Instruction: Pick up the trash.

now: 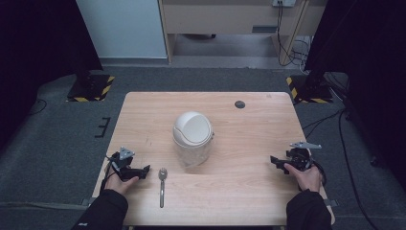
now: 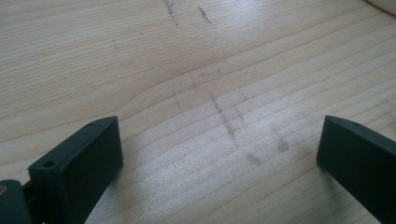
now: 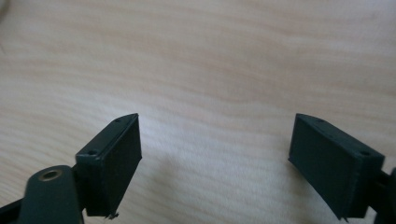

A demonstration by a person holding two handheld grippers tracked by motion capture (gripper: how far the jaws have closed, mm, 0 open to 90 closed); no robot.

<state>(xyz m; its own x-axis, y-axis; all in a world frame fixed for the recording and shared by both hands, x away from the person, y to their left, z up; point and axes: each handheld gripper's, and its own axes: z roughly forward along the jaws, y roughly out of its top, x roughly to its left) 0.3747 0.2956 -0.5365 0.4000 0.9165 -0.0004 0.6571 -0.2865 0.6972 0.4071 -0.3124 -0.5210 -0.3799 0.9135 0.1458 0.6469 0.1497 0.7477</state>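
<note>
Where carpet (image 1: 57,139) spreads, a wooden table (image 1: 253,124) stands

A small bin (image 1: 193,138) with a domed lid stands near the middle of the table (image 1: 249,120). A spoon (image 1: 162,186) lies in front of it and to its left, near the front edge. The left gripper (image 1: 143,170) rests just left of the spoon; the right gripper (image 1: 275,160) is well apart on the right side.
</note>
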